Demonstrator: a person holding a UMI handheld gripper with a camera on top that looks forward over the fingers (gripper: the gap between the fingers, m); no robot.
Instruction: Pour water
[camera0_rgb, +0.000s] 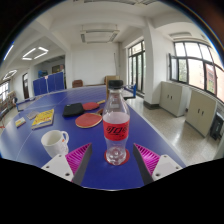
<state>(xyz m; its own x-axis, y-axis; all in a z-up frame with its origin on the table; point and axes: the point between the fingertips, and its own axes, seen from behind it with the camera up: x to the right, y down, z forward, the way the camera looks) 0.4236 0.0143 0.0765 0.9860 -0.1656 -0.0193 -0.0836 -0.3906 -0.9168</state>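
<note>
A clear plastic bottle with a red label stands upright on the blue surface between the parted jaws of the gripper, a gap showing at each pad, while the white cup waits to the bottle's left, likely the pour's target.

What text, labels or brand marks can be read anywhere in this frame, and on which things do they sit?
Bottle, standing between the tongs: red label with white script, too small to read.
Yellow book on the blue table: cover print too blurred to read.
White mug: no print visible.
Nothing else bears legible text.
</note>
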